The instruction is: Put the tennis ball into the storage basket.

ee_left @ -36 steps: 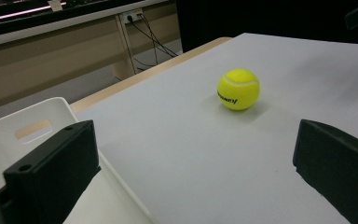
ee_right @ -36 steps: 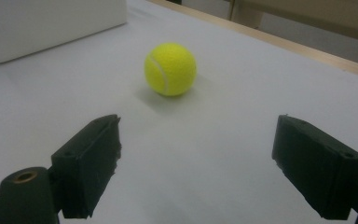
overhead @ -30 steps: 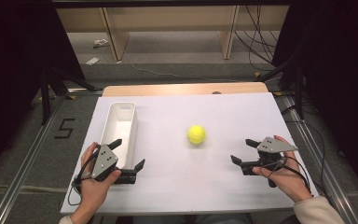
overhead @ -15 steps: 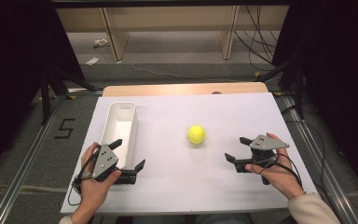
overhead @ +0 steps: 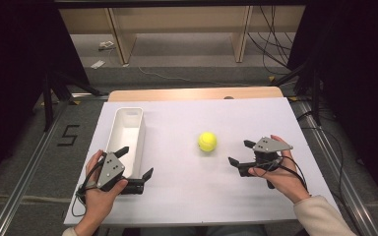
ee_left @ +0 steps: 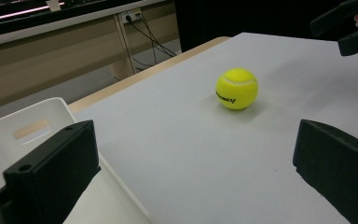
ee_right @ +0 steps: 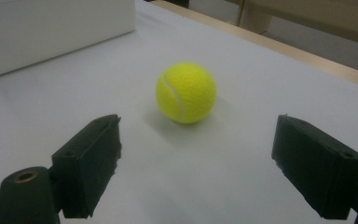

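Two grippers flanked a yellow tennis ball (overhead: 207, 141) that rested alone on the white surface (overhead: 192, 196). Right of the ball, and near it, the right gripper (overhead: 238, 153) was spread wide and grasped nothing. Well left of the ball, the left gripper (overhead: 135, 162) was likewise released, one jaw over the white bin (overhead: 126, 132).
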### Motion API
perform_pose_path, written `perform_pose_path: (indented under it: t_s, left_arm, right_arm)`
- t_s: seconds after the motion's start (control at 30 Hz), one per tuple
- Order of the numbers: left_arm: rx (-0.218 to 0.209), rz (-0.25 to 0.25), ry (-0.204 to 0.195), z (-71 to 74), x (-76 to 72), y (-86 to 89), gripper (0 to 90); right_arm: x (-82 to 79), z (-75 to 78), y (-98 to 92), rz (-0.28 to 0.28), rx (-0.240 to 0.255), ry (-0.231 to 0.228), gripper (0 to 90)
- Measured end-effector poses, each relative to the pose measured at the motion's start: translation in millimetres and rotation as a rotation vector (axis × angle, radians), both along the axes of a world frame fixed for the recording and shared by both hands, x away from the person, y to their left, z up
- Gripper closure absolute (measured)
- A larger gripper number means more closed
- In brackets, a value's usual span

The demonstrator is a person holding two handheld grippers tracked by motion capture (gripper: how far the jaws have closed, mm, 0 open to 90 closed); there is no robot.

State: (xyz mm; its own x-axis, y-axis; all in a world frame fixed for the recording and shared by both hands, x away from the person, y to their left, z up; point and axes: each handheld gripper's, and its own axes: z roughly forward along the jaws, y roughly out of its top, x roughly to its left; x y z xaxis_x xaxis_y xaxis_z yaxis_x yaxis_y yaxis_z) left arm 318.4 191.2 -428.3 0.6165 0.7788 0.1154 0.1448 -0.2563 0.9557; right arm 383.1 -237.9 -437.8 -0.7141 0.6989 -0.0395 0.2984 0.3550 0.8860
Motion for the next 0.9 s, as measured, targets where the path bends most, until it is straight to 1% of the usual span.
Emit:
perform_pose_path:
  t_s: [0.63,0.9]
  left_arm:
    - [-0.001,0.0,-0.002,0.3,-0.1,0.1,0.0]
    - [-0.001,-0.001,-0.002,0.3,-0.1,0.0,0.0]
  right_arm:
    - [14.1,-0.1,20.9,0.021,-0.01,0.003,15.9]
    - [19.2,-1.5,24.7,0.019,-0.016,0.002,15.9]
